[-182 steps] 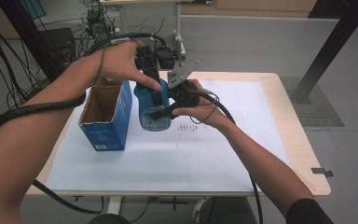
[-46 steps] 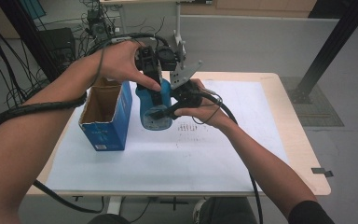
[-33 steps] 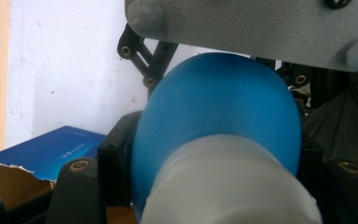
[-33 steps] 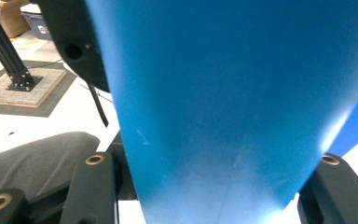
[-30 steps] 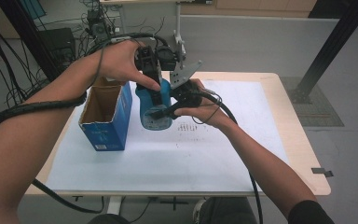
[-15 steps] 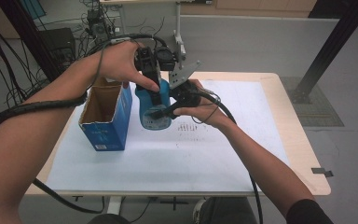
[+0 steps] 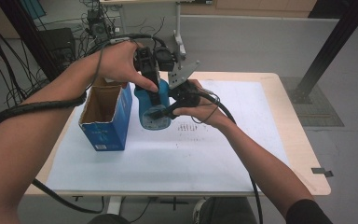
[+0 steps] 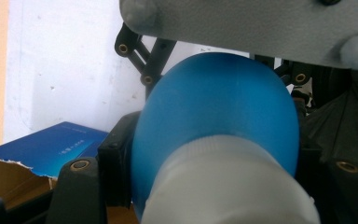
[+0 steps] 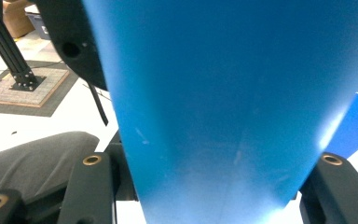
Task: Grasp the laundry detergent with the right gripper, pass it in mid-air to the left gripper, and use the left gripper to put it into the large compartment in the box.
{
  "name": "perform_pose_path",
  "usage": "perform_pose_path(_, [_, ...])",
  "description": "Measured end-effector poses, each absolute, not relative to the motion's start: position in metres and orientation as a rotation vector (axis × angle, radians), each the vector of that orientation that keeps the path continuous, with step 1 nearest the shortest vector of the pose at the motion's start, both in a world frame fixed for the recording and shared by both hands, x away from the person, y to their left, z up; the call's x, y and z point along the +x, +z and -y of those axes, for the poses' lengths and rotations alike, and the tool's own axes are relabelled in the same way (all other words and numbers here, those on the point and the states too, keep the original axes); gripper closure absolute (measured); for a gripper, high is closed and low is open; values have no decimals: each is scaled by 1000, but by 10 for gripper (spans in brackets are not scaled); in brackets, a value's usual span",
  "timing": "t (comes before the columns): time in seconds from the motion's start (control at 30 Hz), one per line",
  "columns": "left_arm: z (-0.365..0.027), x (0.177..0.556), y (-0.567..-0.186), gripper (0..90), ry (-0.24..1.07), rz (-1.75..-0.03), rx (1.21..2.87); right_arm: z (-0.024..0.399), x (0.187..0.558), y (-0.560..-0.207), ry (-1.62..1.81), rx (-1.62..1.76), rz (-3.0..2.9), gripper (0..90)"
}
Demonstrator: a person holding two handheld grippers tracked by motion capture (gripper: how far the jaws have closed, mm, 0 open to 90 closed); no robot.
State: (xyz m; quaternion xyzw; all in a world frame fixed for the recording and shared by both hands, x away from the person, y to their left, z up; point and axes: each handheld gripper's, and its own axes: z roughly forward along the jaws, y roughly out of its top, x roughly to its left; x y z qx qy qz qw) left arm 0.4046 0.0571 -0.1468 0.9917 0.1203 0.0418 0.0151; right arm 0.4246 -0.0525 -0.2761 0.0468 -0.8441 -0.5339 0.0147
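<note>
Paper (image 7: 205,154) covers the near and middle table (image 7: 307,154). Left of centre stands an open blue box (image 7: 106,119). Just right of it, a blue bottle (image 7: 153,109) is held above the paper by both grippers. The right gripper (image 7: 165,111) is clamped on its lower body from the right; the left gripper (image 7: 153,88) comes from above, its jaws pressed on the bottle just below the white cap (image 8: 223,186). Beyond the table lie cables.
</note>
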Motion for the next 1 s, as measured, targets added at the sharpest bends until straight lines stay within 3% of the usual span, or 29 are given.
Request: perform_pose_path(1.0, [-56, 404, -142, 366, 151, -404, 3079, 56, 426, -275, -1710, 120, 2611, 410])
